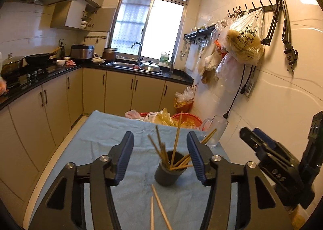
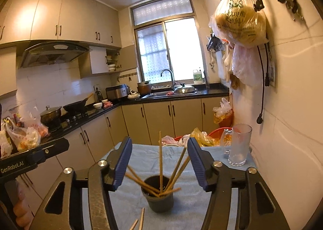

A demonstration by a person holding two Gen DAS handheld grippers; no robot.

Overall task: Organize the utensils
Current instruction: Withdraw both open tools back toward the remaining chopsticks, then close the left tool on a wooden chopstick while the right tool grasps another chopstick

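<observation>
Chopsticks (image 1: 177, 145) standing bunched in a dark round holder (image 1: 168, 173), tips down inside it, long axes fanning up and outward. Leaning mostly away from the left gripper (image 1: 160, 157) and to its right; one rising nearly upright above the rest, several slanting low over the holder's right rim. Sitting ahead of and between the left gripper's blue pads (image 1: 125, 157), touching neither.

Lying loose on the blue cloth (image 1: 105, 135), two more chopsticks (image 1: 159, 207), just below the holder and nearer the tool, long axes running roughly toward the camera, one slanting slightly rightward.

Showing the same from the right wrist: holder (image 2: 159, 195) centred ahead of the right gripper (image 2: 159, 163), chopsticks (image 2: 160, 157) splaying left, upright and right between the pads (image 2: 122, 163) without contact. Loose chopsticks (image 2: 139, 222) poking in at the bottom edge, pointing up toward the holder.

Standing spread, both grippers, jaws well apart and pinching nothing. Appearing at the right edge of the left view, the right gripper (image 1: 260, 145); at the left edge of the right view, only part of the left tool's body.

Standing beyond and to the right of both tools, near the wall, a clear glass mug (image 2: 240, 147) on the cloth's far corner.
</observation>
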